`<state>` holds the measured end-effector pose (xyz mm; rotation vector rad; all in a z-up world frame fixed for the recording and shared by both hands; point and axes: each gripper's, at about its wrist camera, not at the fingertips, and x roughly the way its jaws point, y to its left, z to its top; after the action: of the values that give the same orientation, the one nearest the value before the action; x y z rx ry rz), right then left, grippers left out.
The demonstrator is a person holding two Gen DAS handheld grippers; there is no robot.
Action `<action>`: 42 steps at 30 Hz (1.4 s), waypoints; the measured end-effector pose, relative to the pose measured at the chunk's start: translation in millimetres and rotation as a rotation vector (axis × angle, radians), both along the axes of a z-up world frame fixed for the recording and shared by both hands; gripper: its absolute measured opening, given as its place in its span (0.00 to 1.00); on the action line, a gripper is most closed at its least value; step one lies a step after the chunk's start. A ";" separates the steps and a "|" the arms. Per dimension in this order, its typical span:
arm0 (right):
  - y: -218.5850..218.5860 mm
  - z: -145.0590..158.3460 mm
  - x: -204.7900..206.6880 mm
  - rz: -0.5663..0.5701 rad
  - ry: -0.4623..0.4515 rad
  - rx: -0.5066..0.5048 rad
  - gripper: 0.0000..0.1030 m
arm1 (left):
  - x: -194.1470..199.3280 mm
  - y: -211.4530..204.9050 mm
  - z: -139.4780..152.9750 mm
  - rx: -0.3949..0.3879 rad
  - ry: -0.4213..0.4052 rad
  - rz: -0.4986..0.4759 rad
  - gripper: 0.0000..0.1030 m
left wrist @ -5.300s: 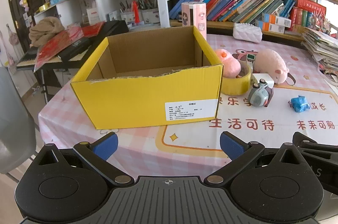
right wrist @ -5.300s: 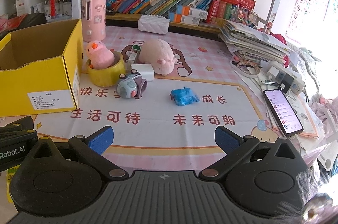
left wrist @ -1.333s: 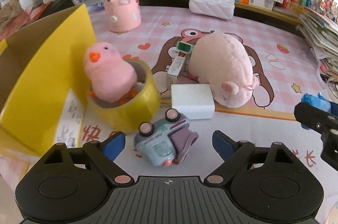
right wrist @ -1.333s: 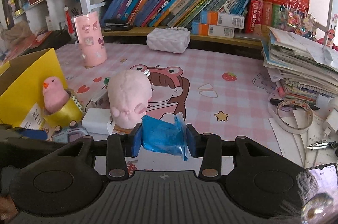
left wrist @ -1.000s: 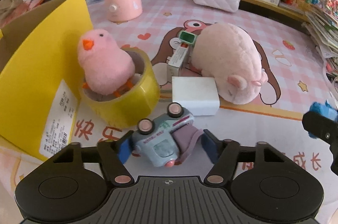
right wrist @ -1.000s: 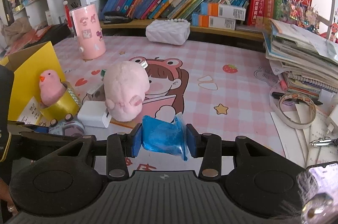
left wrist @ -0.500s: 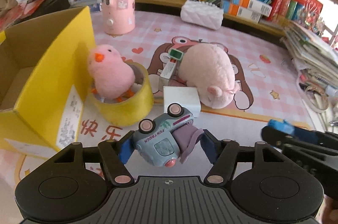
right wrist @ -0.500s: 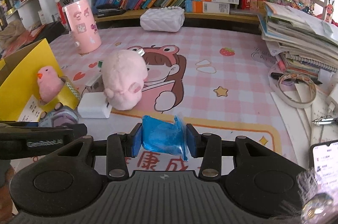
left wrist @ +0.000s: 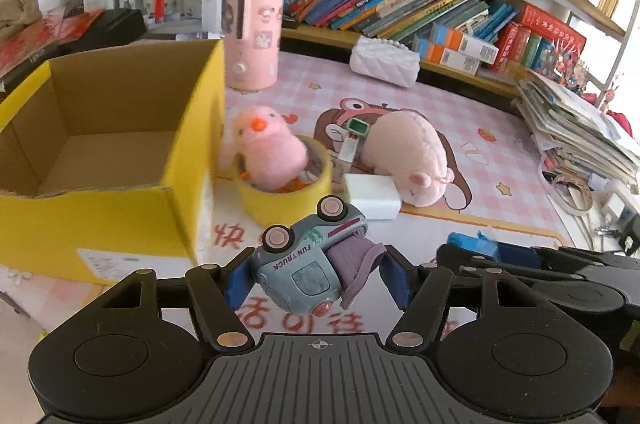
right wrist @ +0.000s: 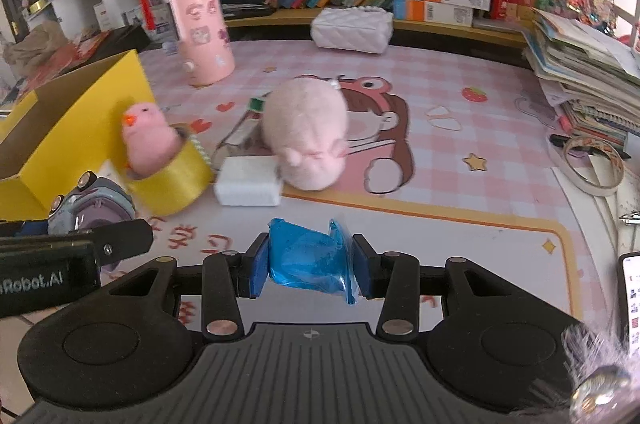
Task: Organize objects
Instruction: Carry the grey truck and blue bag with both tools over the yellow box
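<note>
My left gripper (left wrist: 316, 278) is shut on a grey-blue toy truck (left wrist: 308, 264), held on its side above the mat. The open yellow cardboard box (left wrist: 120, 160) lies to its left, its inside bare. My right gripper (right wrist: 310, 264) is shut on a blue plastic packet (right wrist: 308, 258), lifted off the table. In the right wrist view the truck (right wrist: 94, 206) and the left gripper show at the left edge. On the mat stay a pink chick (left wrist: 268, 148) in a yellow tape roll (left wrist: 284, 200), a pink plush pig (left wrist: 408, 152) and a white block (left wrist: 372, 190).
A pink cylinder (left wrist: 254, 34) and a white quilted pouch (left wrist: 384, 66) stand further back before the bookshelves. Piled papers (right wrist: 584, 72) and a tape ring (right wrist: 592, 166) crowd the right side. A phone (right wrist: 630, 304) lies at the right edge. A small box with a green cap (left wrist: 352, 140) leans on the pig.
The left gripper closed on the toy truck, lifted it and carried it left toward the yellow box. The right gripper, still holding the blue packet, has followed leftward.
</note>
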<state>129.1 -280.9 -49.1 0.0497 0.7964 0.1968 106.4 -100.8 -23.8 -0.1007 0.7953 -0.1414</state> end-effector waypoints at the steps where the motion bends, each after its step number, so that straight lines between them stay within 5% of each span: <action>1: 4.9 0.3 -2.3 0.003 -0.001 -0.001 0.39 | -3.3 6.3 0.3 -0.003 -0.002 0.001 0.64; 25: 169.8 17.5 -86.5 0.079 -0.033 -0.031 0.39 | -76.9 171.4 9.5 -0.045 -0.030 0.077 0.64; 42: 237.4 26.6 -129.5 0.116 -0.084 -0.030 0.39 | -115.5 228.7 19.1 -0.047 -0.085 0.092 0.64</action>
<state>-0.4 -43.5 -22.6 -0.0331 0.7189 0.2944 -9.0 128.0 -4.7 -0.1748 0.7017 -0.0771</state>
